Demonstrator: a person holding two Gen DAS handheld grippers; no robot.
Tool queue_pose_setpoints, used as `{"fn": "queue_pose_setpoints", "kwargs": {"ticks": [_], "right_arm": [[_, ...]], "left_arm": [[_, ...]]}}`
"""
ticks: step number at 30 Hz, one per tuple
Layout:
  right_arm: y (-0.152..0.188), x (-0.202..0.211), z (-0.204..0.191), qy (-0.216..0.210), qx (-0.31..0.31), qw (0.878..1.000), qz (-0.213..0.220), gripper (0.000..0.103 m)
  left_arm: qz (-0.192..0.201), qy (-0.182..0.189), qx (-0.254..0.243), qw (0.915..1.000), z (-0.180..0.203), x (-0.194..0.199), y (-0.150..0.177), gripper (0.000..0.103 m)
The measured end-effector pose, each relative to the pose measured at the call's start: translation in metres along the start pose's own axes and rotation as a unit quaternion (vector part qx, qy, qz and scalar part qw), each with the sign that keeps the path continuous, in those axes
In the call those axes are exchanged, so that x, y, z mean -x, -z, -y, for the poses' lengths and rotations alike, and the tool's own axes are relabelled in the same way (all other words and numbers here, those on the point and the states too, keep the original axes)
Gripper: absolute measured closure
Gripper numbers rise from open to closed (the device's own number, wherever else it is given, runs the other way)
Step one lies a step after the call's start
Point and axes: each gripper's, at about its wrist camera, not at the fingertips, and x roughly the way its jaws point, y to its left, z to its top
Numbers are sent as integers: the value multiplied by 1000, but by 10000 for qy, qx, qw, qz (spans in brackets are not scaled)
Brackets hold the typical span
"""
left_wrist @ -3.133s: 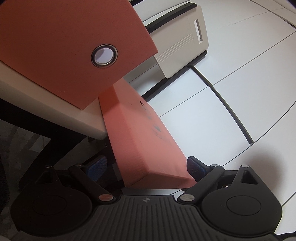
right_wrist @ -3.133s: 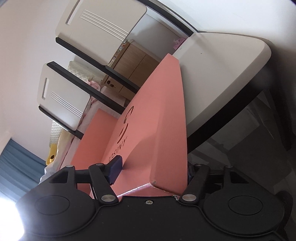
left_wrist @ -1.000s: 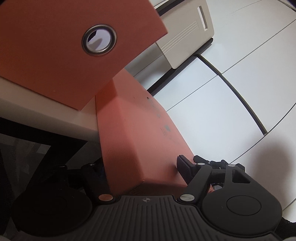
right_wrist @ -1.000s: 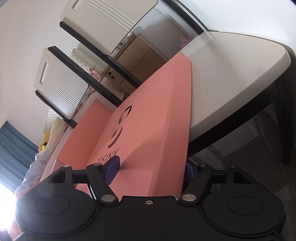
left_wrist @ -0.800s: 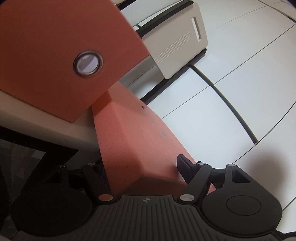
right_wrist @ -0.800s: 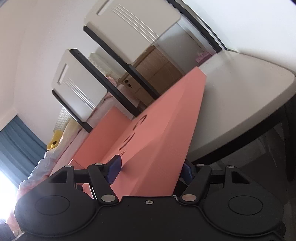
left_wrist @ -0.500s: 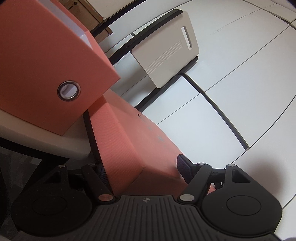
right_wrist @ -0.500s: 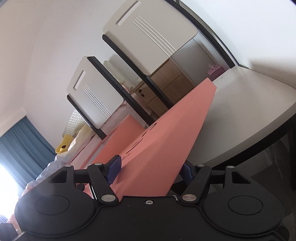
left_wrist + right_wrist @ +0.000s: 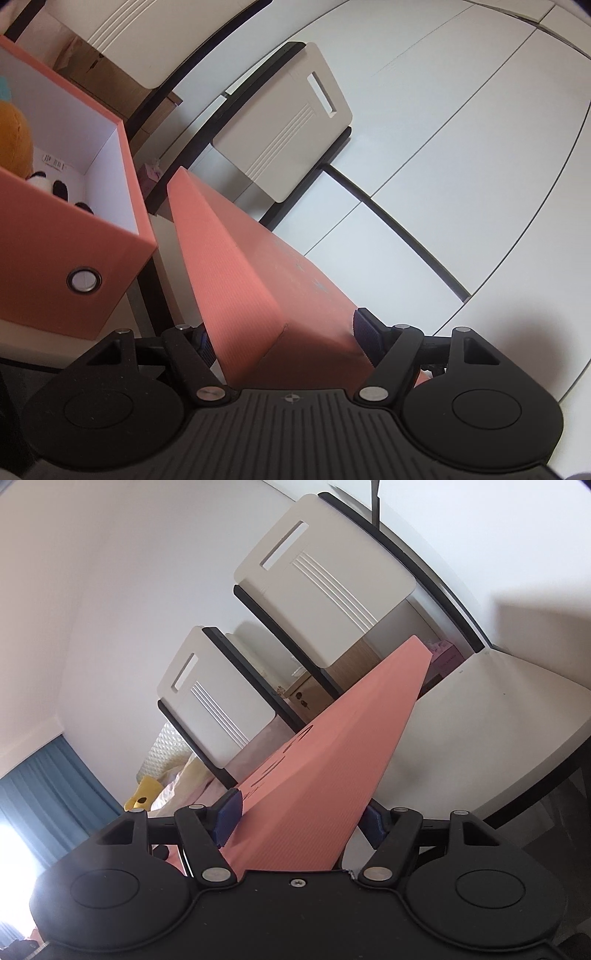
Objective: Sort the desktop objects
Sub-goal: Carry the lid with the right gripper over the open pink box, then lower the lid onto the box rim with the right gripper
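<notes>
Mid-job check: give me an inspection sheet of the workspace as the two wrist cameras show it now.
Surface: pale table, dark edge, mostly bare in the right view.
Job's things: salmon lid held above the table; open salmon box holds plush toys.
Clutter: nothing seen.
Grippers: left gripper and right gripper, jaws clamped on the lid.
Cables: nothing seen.
Surroundings: white chairs, wooden cabinet, blue curtain.

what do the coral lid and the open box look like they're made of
The lid looks like paper-wrapped cardboard with a matte finish: fine ribbed texture, crisp folded edges. The box seems the same board, coral outside, plain white inside, with a metal-looking ring set in its front. Both are judged by look only.
</notes>
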Motion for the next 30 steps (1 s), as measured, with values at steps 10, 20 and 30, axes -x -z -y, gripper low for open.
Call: {"fn": "queue_pose_setpoints", "kwargs": {"ticks": [10, 20, 30], "right_arm": [[-25, -43, -31, -488, 337, 9982, -71, 35], [-28, -129, -58, -944, 536, 9925, -556, 36], [-9, -251, -68, -1407, 458, 9824, -1138, 36]], "left_arm": [[476, -298, -90, 9984, 11, 38, -30, 27], [915, -910, 198, 9914, -17, 81, -55, 26], [1519, -1642, 288, 9742, -66, 116, -89, 26]]}}
